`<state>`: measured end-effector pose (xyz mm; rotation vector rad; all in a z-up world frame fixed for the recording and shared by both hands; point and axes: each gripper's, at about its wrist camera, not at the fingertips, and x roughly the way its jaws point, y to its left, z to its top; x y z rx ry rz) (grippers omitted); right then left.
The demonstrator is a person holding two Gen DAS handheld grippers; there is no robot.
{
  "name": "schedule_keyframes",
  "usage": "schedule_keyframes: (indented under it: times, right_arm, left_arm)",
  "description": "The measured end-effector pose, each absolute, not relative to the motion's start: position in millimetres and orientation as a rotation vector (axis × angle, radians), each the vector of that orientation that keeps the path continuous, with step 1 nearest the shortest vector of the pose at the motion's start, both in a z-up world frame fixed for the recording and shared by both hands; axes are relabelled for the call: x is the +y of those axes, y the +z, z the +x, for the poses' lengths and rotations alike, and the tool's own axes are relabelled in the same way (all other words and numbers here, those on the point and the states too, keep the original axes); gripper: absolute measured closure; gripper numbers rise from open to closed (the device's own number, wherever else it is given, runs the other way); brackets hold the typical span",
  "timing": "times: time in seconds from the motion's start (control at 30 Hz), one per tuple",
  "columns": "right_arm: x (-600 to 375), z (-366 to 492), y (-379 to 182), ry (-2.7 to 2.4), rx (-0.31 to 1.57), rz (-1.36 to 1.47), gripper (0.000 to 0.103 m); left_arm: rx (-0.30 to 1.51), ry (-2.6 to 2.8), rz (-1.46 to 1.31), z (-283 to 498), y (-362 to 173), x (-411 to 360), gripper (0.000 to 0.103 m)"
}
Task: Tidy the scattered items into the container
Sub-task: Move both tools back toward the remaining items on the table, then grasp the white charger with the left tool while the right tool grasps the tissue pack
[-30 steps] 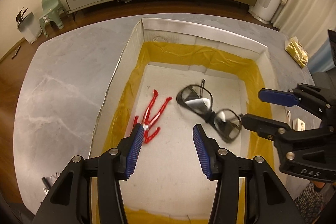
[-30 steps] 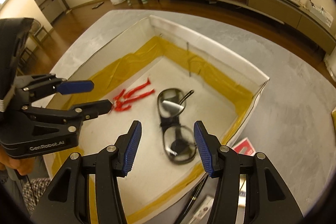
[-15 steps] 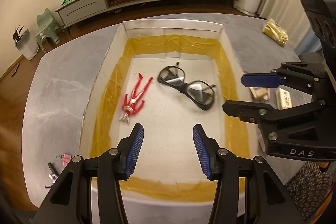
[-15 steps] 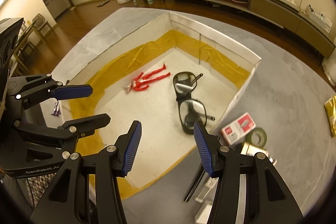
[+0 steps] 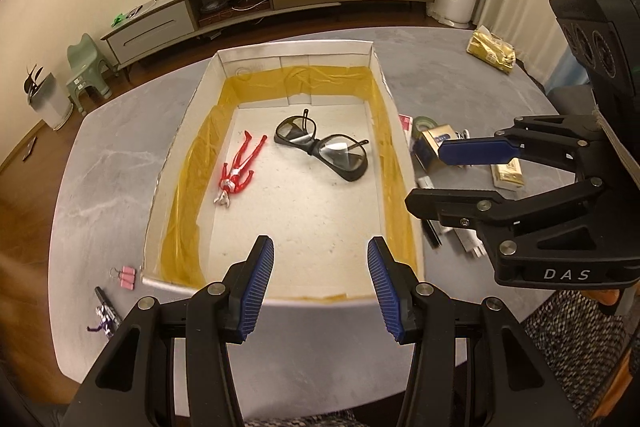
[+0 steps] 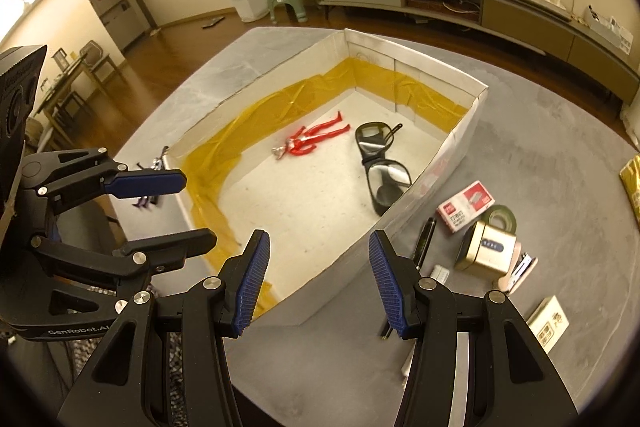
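Observation:
A white box [image 5: 296, 47] lined with yellow tape sits mid-table. Inside lie a red toy figure [image 5: 239, 174] and black-framed glasses [image 5: 322, 149], also seen as the figure [image 6: 312, 141] and glasses [image 6: 380, 163] in the right wrist view. My left gripper [image 5: 320, 287] hovers open over the box's near wall, holding nothing. My right gripper [image 6: 318, 285] is open and empty above the box's near right corner [image 6: 360, 267]. Each gripper shows in the other's view: the right [image 5: 428, 177] beside the box's right wall, the left [image 6: 198, 209] at its left.
Right of the box lie a red-white staple box [image 6: 464, 205], a green tape roll [image 6: 502, 217], a gold tin [image 6: 486, 253], a black pen [image 6: 424, 239] and a beige pack [image 6: 548, 323]. Left of it are pink clips [image 5: 127, 275] and a purple figure [image 5: 102, 319]. A gold packet [image 5: 490, 51] lies far right.
Both grippers have drawn back from over the box floor toward its near edge and risen. The glasses and red figure stay where they lay.

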<state>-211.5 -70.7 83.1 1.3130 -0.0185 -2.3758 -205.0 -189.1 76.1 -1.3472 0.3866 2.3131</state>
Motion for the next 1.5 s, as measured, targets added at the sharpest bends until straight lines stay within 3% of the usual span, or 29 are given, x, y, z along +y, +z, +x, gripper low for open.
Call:
schedule_keyframes:
  times: [0.5,0.97,1.27,1.5]
  right_arm:
    - [-49,-163,79,-2.381,-0.189,1.249,0.048]
    - [27,-132,27,-2.45,-0.382,1.312,0.048]
    - [51,-128,-9,-2.493,-0.33,1.41,0.048]
    - [86,-127,3,-2.625,-0.338,1.389,0.048]
  left_arm:
    - [0.413,2.256,-1.275,-152,80,-171,0.052]
    - [0.421,2.122,-1.276,-121,45,-119,0.052]
    - [0.37,2.092,-1.293,-130,20,-86,0.052]
    - [0.312,2.074,-1.308,-144,-3,-60,0.052]
